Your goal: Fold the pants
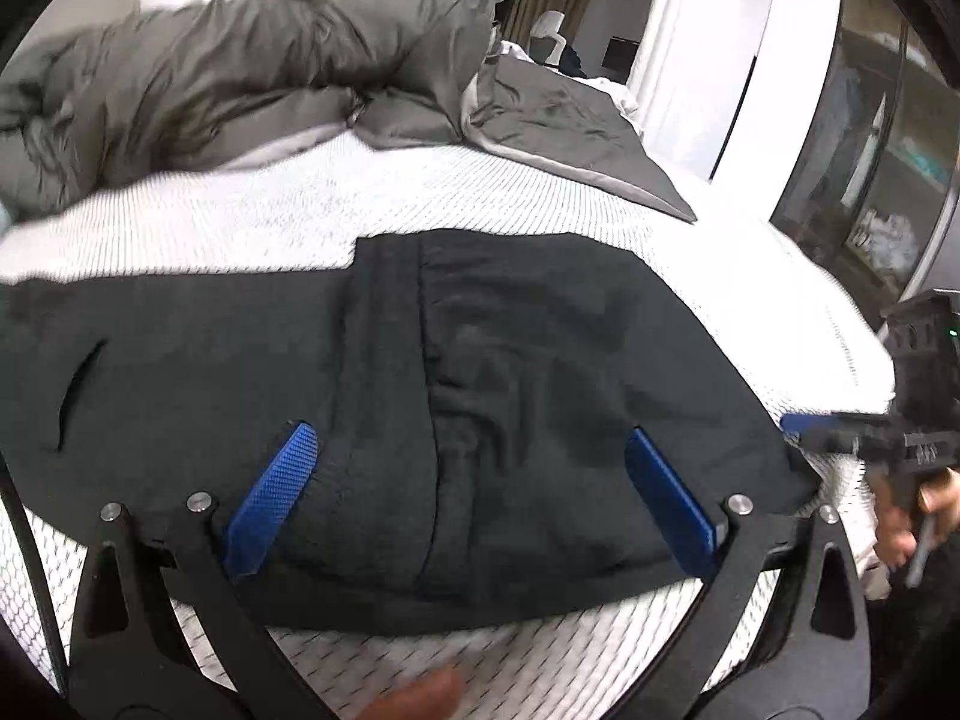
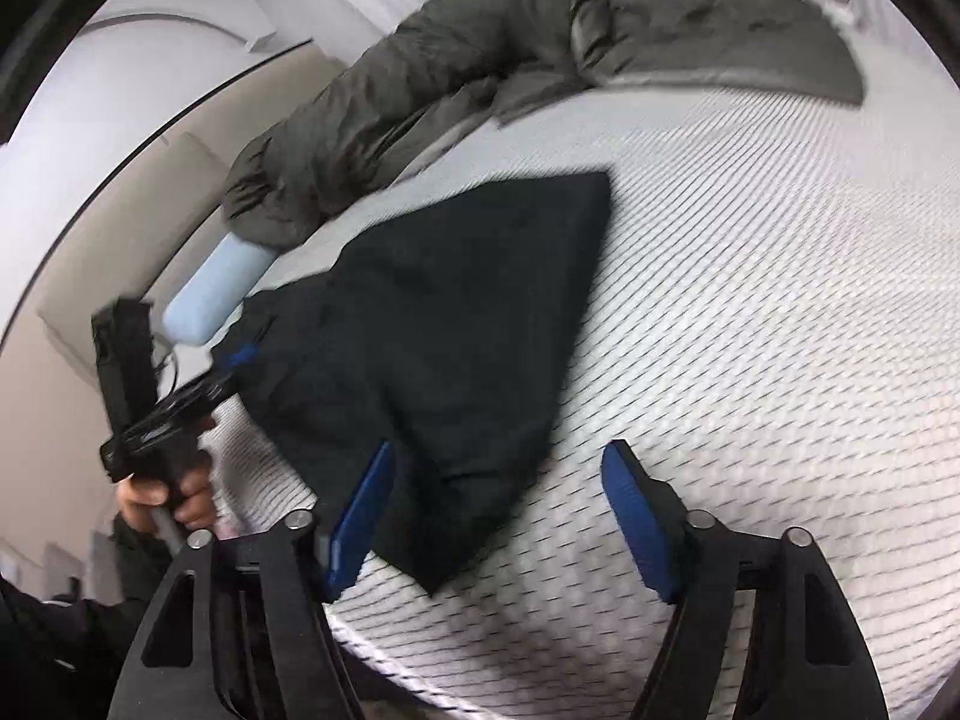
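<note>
Pants [image 1: 456,420]: I see them as a dark, part-folded bundle lying flat on the bed [image 1: 270,210], a white quilted mattress. The grey duvet [image 1: 240,78] is heaped well behind them.

Handling: I judge the cloth soft, limp and light. It will sag and slide out of line if I lift it by one point. It is not fragile, and the knit looks matt rather than slippery. Doubled layers make the edges thicker, so a pinch there should hold all plies.

Where to hold: I would take two corners of one short edge, one per hand, pinching through every layer. A pocket slit [image 1: 78,384] shows on the left part, which I would avoid.

Left gripper [image 1: 474,450]: its jaws stand wide apart and hold nothing. The pants lie beneath and between the blue pads [image 1: 282,480], whether touching them I cannot tell.

Right gripper [image 2: 498,480]: its jaws are also apart and empty. The pants' near corner [image 2: 438,564] lies just inside the left pad, with bare mattress under the rest of the gap.

Relative layout: from the left view, the right gripper sits at the bundle's right end. From the right view, the left gripper sits at the far left edge of the cloth.

Blur: both views are smeared, so I cannot tell the fine creases.
</note>
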The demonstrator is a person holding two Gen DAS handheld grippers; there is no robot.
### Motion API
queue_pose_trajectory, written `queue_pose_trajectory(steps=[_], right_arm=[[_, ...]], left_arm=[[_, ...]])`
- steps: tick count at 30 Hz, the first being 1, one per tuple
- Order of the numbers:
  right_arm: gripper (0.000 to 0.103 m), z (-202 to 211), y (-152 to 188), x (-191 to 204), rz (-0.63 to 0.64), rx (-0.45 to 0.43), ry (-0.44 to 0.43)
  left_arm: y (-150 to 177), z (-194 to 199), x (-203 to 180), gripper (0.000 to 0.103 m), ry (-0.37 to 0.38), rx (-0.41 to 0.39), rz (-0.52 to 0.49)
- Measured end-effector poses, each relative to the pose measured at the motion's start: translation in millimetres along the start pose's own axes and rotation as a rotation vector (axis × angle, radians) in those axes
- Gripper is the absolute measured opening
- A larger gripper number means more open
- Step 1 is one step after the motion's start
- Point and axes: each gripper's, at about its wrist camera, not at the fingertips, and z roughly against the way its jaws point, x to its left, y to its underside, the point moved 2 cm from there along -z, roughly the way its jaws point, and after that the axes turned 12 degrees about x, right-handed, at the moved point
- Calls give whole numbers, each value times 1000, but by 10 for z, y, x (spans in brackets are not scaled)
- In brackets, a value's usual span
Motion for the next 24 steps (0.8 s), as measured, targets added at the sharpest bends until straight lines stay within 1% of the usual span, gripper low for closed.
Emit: queue_pose_trajectory(steps=[1,2,4,6,7,8,10,11,12,13,15,18,20,23,24], right_arm=[[63,-62,9,24,-3,18,0],[61,-133,37,38,-11,40,-2],[61,-188,113,46,-26,65,-14],[61,-145,189,56,-21,51,-31],[61,-121,226,53,-21,45,-43],[61,-93,266,40,-25,37,-58],[60,-54,320,-12,-38,32,-73],[60,-16,341,-51,-51,24,-86],[60,15,339,-61,-63,19,-99],[60,39,334,-97,-90,12,-124],[60,32,303,-147,-140,17,-161],[60,-85,239,-56,-138,32,-140],[60,-83,251,-35,-129,31,-127],[60,-62,276,-20,-128,21,-127],[60,-52,296,-25,-140,12,-132]], left_arm=[[-33,-21,-82,102,-19,-3,-26],[-71,-43,-133,102,-24,-5,-41],[-131,-61,-147,102,22,10,-36],[-114,6,-133,102,10,-5,-36],[-83,25,-100,102,-22,-1,-51],[-36,17,-44,102,-52,20,-52],[31,-80,68,102,-105,88,-25],[67,-156,158,102,-145,133,5],[96,-202,231,102,-201,165,19],[114,-219,275,102,-252,183,15],[140,-220,319,103,-307,201,5],[161,-167,328,103,-344,212,4],[151,-66,271,103,-327,186,-5],[122,228,164,103,-209,103,-8],[92,328,123,103,-158,75,-1]])
